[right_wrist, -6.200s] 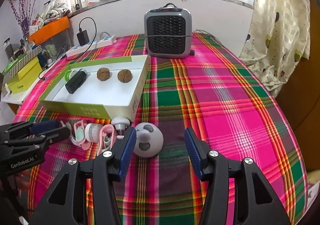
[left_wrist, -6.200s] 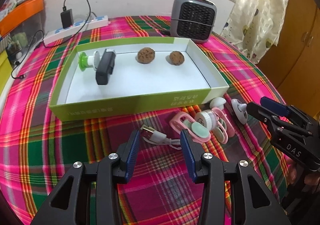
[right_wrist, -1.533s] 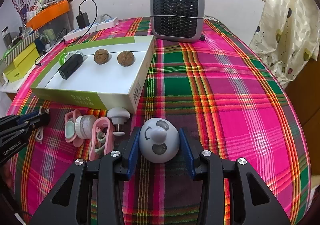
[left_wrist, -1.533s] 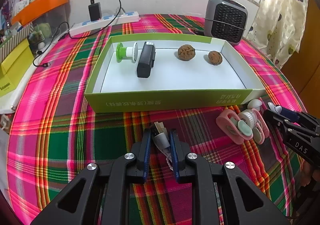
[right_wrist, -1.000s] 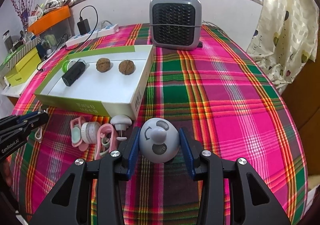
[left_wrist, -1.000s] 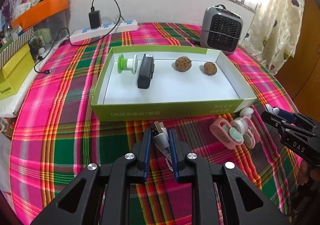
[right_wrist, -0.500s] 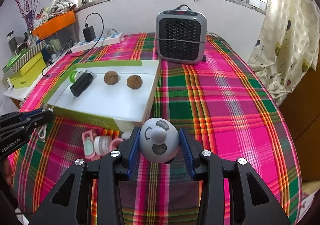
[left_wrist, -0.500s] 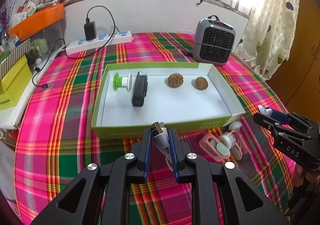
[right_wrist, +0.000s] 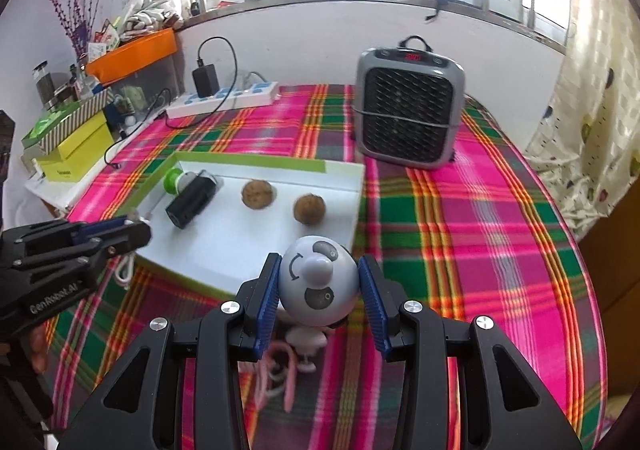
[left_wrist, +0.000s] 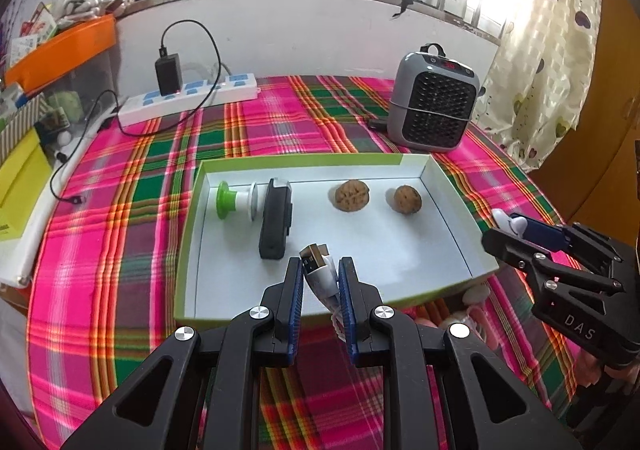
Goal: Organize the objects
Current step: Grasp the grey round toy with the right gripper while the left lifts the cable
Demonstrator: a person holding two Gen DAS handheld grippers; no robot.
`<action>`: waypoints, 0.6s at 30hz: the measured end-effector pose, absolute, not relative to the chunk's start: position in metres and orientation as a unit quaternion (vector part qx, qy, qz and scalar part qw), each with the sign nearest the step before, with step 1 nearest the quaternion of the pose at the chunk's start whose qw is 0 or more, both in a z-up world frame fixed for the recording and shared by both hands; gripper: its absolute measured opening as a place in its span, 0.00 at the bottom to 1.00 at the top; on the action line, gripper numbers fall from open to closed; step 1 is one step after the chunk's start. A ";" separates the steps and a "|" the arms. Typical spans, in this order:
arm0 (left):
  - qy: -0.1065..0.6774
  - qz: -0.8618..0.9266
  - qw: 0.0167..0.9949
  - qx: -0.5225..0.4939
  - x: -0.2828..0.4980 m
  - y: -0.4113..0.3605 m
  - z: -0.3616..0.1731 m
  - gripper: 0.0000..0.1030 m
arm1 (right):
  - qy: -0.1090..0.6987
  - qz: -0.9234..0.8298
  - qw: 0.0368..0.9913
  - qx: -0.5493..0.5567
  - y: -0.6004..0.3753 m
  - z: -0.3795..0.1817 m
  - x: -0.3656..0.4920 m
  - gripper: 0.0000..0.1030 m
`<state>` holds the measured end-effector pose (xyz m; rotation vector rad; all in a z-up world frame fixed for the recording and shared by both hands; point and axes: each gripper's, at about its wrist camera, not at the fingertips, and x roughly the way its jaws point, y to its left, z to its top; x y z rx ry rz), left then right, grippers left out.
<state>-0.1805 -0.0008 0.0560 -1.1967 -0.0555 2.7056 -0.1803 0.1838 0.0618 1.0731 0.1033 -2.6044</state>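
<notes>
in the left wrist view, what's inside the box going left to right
green spool → black device → bigger walnut → smaller walnut

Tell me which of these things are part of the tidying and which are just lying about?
Part of the tidying:
- white cable in left gripper
- round grey toy in right gripper
- box
- walnuts
- pink clips

Lying about:
- heater
- power strip
- orange tray

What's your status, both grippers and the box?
Left gripper shut on USB cable. Right gripper shut on grey ball. Both over box front edge. Box middle free; nothing blocking.
</notes>
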 end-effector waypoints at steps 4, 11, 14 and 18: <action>-0.015 0.909 0.096 -0.405 -0.192 0.003 0.053 0.15 | 0.039 -0.908 0.176 0.377 0.172 0.060 -0.192 0.39; -0.012 0.905 0.099 -0.413 -0.212 0.006 0.045 0.15 | 0.047 -0.899 0.193 0.389 0.157 0.049 -0.212 0.39; -0.011 0.903 0.099 -0.418 -0.218 0.006 0.041 0.15 | 0.049 -0.896 0.196 0.396 0.154 0.044 -0.219 0.39; -0.003 0.902 0.098 -0.421 -0.224 0.008 0.035 0.15 | 0.055 -0.892 0.200 0.401 0.149 0.038 -0.226 0.39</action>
